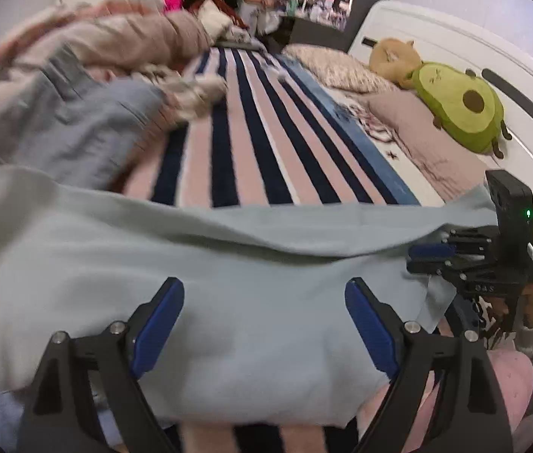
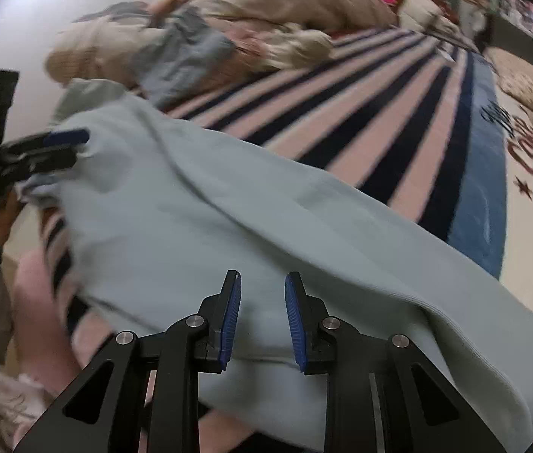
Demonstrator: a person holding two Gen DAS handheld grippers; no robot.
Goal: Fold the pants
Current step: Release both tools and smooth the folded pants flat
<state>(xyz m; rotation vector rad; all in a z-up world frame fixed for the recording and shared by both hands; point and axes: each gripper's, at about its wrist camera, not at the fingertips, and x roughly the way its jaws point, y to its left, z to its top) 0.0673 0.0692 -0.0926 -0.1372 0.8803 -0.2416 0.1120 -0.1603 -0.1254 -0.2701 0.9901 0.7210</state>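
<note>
Pale mint-blue pants (image 1: pixel 228 302) lie across the near edge of a striped bed. They also fill the right wrist view (image 2: pixel 228 207). My left gripper (image 1: pixel 264 324) hovers over the pants with its blue-padded jaws wide apart and nothing between them. It shows at the left of the right wrist view (image 2: pixel 66 147), at the pants' far edge. My right gripper (image 2: pixel 262 317) has its jaws partly apart over the fabric, not clamped. It appears at the right of the left wrist view (image 1: pixel 424 258), its fingers close together at the pants' edge.
A pink and navy striped blanket (image 1: pixel 251 143) covers the bed. A crumpled beige duvet (image 1: pixel 123 37) and a grey-blue garment (image 1: pixel 77 124) lie at the far left. An avocado plush (image 1: pixel 458 105) and a pillow (image 1: pixel 341 68) rest by the white headboard (image 1: pixel 455 49).
</note>
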